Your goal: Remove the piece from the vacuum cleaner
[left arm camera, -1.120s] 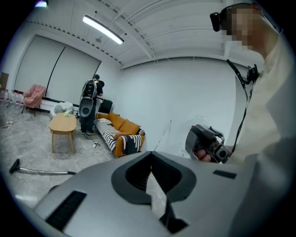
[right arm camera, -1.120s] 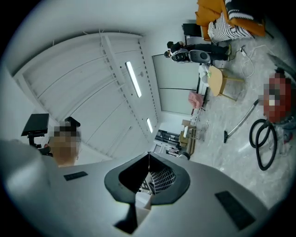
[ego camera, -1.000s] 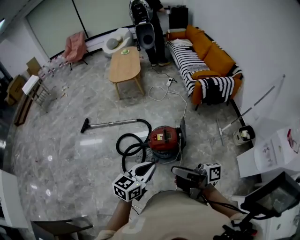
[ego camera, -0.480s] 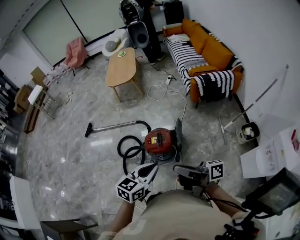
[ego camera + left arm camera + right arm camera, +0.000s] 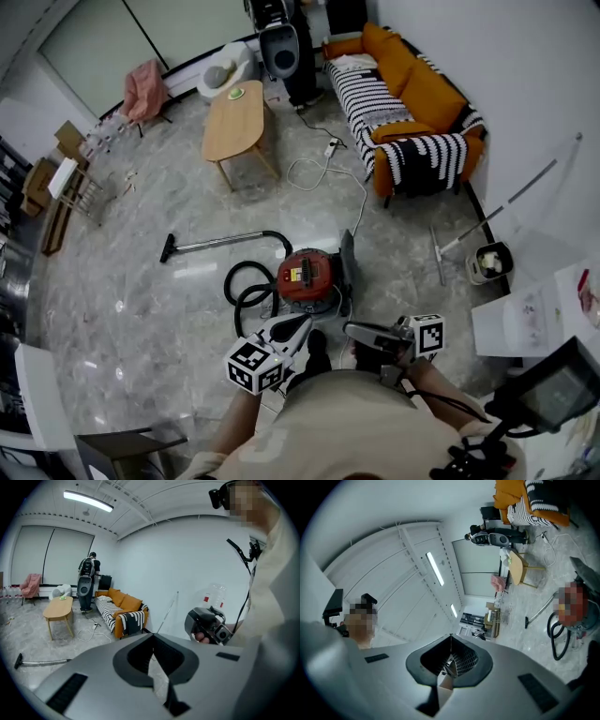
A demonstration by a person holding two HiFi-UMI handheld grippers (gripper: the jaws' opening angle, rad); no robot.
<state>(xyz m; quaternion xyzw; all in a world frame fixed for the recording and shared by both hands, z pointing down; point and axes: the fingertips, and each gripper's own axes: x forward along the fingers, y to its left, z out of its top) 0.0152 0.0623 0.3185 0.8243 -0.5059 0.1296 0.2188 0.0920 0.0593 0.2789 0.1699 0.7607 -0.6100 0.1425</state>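
Left hand-held gripper and right hand-held gripper are hovering closed, empty; open them nearing the vacuum cleaner.

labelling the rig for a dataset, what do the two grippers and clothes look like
Left gripper: pale grey pointed shell; right gripper: darker grey. Each carries a white cube with black square markers. A black cable trails from the right one. The top is beige.

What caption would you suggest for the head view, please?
Shut and empty, the left gripper and right gripper hover near the red vacuum.
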